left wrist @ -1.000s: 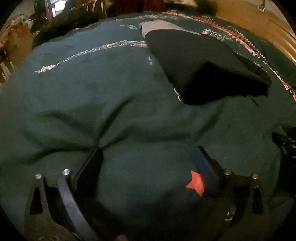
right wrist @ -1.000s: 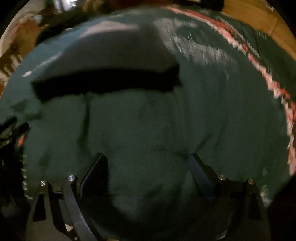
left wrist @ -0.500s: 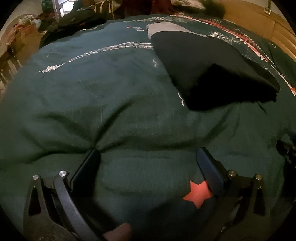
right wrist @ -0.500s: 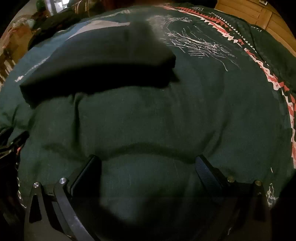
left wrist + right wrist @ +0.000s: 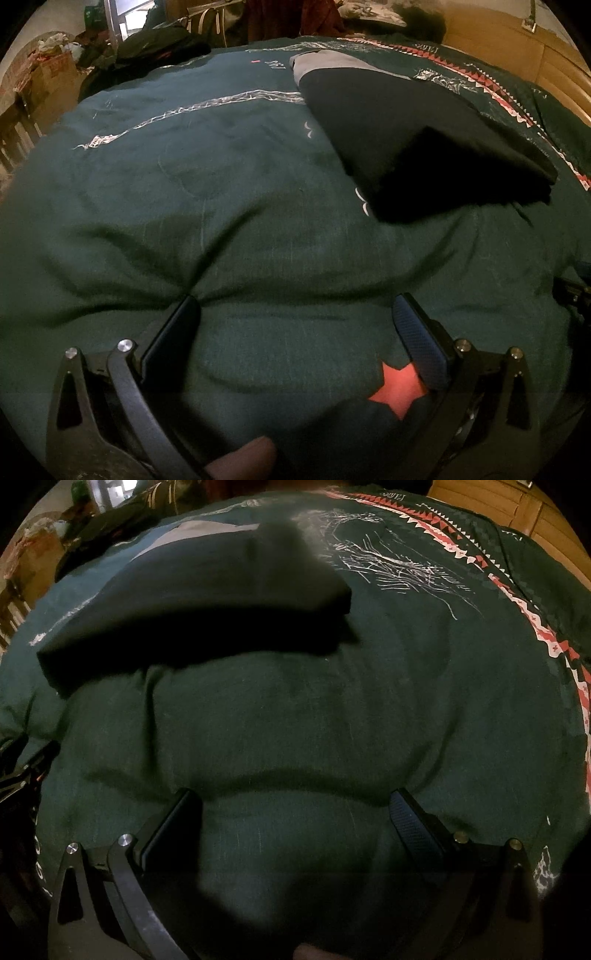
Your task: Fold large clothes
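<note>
Now that my right gripper [image 5: 295, 812] has spread wide, both it and the left gripper [image 5: 295, 321] gape empty (pressing green quilt [image 5: 240, 221]); black folded garment [image 5: 406, 147] at one o'clock looks finished.

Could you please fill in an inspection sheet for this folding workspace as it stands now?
Surface: dark green bedspread with a red-and-white patterned border, puffy and creased.
Job's things: folded black garment lying on the bedspread, grey part at its far end.
Clutter: dark clothes pile beyond the bed.
Grippers: left gripper open; right gripper open, both over bare bedspread.
Cables: nothing seen.
Surroundings: wooden panelling, cardboard box.
</note>
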### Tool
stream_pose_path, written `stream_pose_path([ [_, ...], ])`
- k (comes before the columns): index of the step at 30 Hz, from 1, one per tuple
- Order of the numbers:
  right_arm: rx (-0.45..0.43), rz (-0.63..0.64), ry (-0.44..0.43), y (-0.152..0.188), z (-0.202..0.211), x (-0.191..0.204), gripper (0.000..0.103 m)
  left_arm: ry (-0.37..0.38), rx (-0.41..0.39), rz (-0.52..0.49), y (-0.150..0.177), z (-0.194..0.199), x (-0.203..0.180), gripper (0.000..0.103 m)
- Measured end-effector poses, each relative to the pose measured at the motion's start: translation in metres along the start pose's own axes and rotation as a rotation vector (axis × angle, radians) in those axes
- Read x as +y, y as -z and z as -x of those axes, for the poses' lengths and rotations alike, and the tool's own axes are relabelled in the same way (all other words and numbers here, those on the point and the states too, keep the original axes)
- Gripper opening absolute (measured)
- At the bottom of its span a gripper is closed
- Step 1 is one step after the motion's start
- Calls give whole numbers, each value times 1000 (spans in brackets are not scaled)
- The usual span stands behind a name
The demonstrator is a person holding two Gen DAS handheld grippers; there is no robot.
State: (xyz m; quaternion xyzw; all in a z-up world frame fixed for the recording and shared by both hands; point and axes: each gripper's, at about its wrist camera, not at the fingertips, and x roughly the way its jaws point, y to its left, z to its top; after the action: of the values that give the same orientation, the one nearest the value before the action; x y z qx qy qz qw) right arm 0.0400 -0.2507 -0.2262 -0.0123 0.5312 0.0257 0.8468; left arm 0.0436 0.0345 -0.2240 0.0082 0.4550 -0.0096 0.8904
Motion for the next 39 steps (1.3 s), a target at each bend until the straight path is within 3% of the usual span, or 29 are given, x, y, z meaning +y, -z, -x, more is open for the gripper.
stream_pose_path([
  [39,-9,24,-1,2,1,1,103,4,-32,1,8,2,-1,103],
])
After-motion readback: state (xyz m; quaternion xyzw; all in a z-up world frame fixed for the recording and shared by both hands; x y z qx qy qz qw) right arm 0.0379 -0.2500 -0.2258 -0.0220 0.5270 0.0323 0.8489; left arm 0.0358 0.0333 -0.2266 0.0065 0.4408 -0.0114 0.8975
